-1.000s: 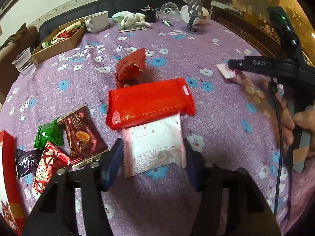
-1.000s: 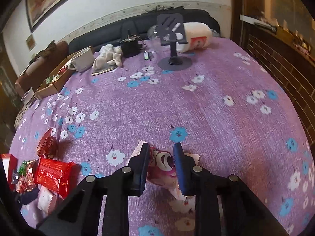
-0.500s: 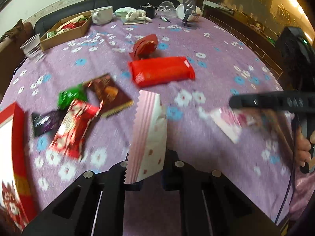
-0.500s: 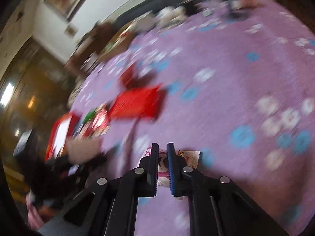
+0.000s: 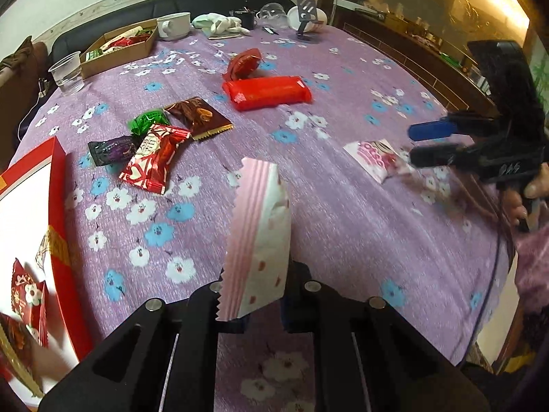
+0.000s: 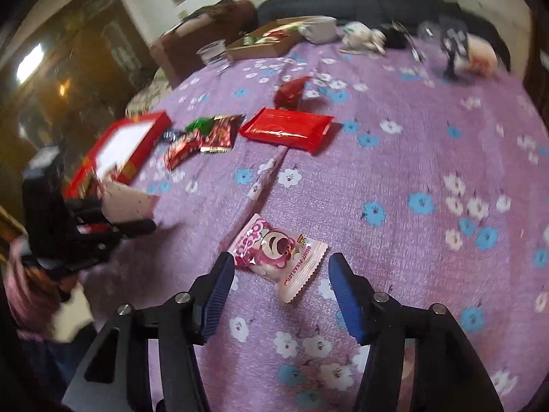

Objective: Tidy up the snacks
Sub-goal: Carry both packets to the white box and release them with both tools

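Across the purple flowered tablecloth [image 5: 343, 206] your left gripper [image 5: 260, 312] has lifted the pink-striped packet [image 5: 260, 233], pinched narrow, toward the red box [image 5: 58, 213] at the left edge, while your right gripper [image 6: 281, 292], jaws opening, has dropped the bear packet [image 6: 278, 254], now flat near the front edge, still unsorted.

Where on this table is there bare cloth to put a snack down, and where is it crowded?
Free: the near middle, between the red box and the bear packet, and the far right beyond the long red pack. Crowded: the small wrappers beside the box, and the far edge with the cardboard tray and mug.
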Action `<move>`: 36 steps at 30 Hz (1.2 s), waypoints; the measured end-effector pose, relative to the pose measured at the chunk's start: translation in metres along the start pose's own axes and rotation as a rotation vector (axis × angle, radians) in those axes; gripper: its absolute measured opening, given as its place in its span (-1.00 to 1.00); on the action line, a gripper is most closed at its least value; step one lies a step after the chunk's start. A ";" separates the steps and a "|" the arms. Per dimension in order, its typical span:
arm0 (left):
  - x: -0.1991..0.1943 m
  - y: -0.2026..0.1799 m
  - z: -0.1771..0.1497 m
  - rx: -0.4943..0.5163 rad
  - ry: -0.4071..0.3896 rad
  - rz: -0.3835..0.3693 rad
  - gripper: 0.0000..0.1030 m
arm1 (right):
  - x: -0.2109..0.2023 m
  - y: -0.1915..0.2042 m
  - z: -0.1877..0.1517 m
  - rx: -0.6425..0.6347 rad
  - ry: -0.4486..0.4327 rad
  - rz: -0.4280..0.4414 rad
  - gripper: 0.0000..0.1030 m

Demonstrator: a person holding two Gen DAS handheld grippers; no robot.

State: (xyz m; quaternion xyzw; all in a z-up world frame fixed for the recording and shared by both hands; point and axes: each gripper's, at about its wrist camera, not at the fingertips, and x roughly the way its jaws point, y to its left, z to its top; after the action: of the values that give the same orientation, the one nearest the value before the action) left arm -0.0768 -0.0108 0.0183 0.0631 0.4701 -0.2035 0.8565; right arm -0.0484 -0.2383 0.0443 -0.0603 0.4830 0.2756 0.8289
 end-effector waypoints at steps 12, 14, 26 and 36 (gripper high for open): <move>-0.005 -0.007 -0.012 -0.003 0.006 -0.032 -0.80 | 0.054 0.029 0.008 -0.342 0.013 -0.182 0.51; -0.006 -0.008 -0.014 -0.004 0.002 -0.038 -0.80 | 0.060 0.024 0.013 -0.299 0.023 -0.121 0.50; -0.018 0.004 -0.017 -0.048 -0.030 -0.053 -0.80 | 0.048 0.040 0.003 -0.152 0.009 -0.042 -0.24; -0.041 0.028 -0.024 -0.100 -0.087 -0.040 -0.80 | 0.028 0.044 0.010 0.040 -0.026 0.083 -0.32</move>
State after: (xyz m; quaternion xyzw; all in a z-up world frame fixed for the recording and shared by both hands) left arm -0.1036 0.0334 0.0364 0.0021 0.4433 -0.1992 0.8739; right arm -0.0525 -0.1862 0.0334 -0.0201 0.4798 0.3006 0.8240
